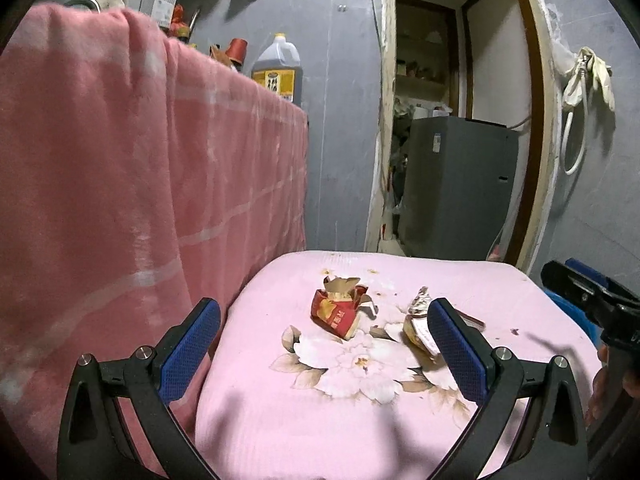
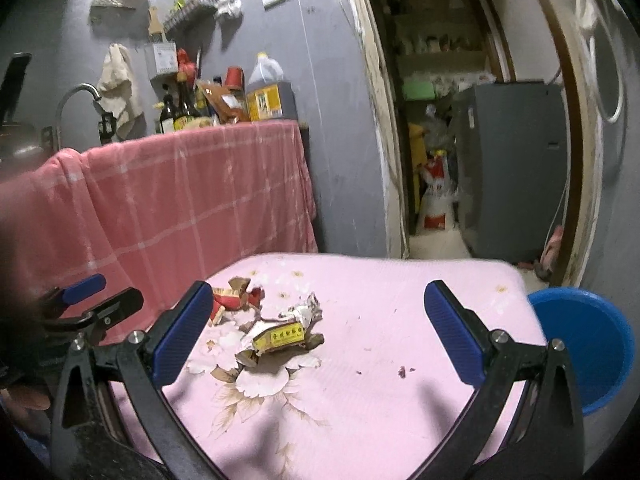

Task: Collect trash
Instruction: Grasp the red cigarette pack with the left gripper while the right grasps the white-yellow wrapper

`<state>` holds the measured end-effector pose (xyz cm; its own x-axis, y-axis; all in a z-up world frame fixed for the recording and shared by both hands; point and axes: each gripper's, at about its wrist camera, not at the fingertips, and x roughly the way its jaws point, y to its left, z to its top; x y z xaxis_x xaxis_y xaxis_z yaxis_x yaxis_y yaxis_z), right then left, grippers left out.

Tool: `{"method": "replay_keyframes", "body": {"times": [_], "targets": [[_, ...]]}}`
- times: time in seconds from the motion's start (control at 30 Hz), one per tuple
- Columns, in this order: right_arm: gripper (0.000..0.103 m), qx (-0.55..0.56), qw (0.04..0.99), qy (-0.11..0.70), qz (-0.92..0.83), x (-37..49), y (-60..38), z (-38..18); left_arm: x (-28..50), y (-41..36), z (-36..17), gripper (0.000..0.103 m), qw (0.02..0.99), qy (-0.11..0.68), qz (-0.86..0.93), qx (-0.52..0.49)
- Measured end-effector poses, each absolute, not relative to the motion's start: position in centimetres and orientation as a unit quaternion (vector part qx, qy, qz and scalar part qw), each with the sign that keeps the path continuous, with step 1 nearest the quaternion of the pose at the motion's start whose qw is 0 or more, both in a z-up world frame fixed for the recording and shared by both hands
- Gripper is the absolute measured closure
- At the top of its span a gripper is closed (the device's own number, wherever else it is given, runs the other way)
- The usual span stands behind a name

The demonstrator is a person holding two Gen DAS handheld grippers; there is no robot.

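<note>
Two pieces of trash lie on a pink flowered cloth (image 1: pixel 500 300) (image 2: pixel 400 280). One is a torn red carton (image 1: pixel 338 312) (image 2: pixel 236 296). The other is a crumpled yellow packet (image 1: pixel 418 326) (image 2: pixel 282 334), to the right of the carton. My left gripper (image 1: pixel 324 350) is open, above the cloth, with the red carton ahead between its fingers and the yellow packet partly hidden behind its right finger (image 1: pixel 456 352). My right gripper (image 2: pixel 318 334) is open too, and the yellow packet lies between its fingers, nearer the left one. Each gripper shows at the edge of the other view.
A blue bin (image 2: pixel 584 344) stands just past the cloth's right edge. A pink checked cloth (image 1: pixel 120 184) (image 2: pixel 192 184) hangs over a counter on the left, with bottles and an oil jug (image 1: pixel 276 68) (image 2: pixel 266 92) on top. A doorway with a grey appliance (image 1: pixel 456 184) lies ahead.
</note>
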<state>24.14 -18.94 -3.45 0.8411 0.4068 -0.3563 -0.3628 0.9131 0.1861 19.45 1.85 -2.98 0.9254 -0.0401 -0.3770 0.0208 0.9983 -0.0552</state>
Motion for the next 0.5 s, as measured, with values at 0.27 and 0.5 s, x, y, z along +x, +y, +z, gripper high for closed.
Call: {"method": "replay_keyframes", "body": {"times": [0.27, 0.5], "targets": [[0.021, 0.065, 0.938, 0.265, 0.214, 27.2, -17.6, -5.5, 23.2, 3.0, -4.3, 0.008, 0.969, 0.24, -0.027, -0.042], [0.036, 0.061, 0.918, 0.315, 0.233, 29.0, -16.2, -6.6, 25.7, 3.5, -4.7, 0.032, 0.959, 0.273, -0.048, -0.058]]}}
